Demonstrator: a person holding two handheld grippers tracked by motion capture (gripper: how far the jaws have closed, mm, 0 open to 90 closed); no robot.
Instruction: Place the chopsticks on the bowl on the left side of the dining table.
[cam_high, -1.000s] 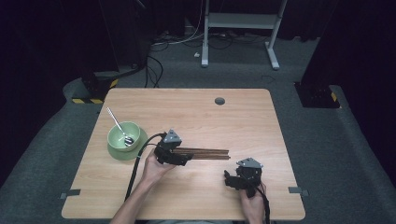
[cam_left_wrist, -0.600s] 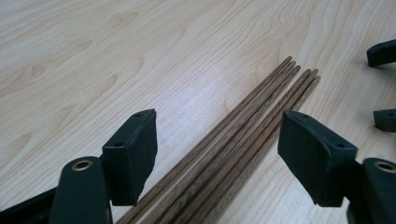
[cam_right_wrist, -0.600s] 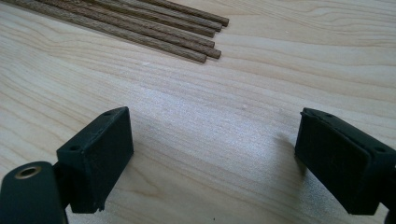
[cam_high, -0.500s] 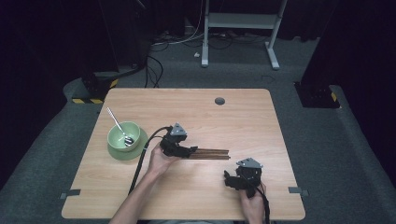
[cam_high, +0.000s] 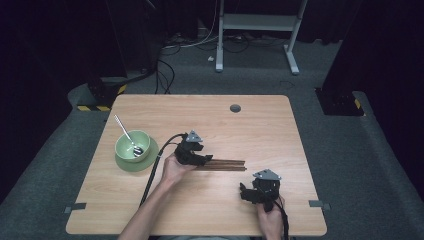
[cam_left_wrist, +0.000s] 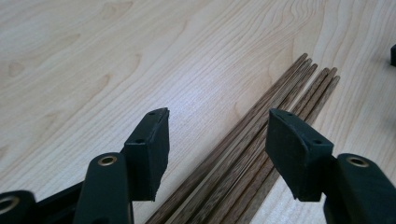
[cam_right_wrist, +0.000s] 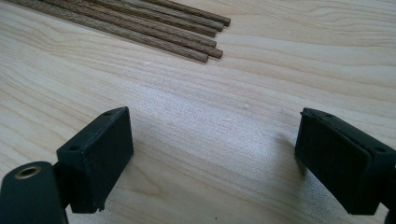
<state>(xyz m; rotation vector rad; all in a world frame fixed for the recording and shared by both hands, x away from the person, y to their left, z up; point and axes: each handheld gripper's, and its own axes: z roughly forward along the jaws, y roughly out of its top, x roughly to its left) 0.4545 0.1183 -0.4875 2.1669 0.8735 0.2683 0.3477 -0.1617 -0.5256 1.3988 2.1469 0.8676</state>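
Left tongs (cam_high: 204, 160) now lower, seemingly astride chopsticks (cam_high: 227, 164).

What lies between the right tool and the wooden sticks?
Bare tabletop: in the right gripper view, plain wood runs from the open right tool up to the ends of the wooden sticks, with nothing on it.

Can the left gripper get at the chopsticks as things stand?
Probably yes. The left gripper hangs open right over the chopsticks, jaws set either side of the bundle, with bare table around and nothing between.
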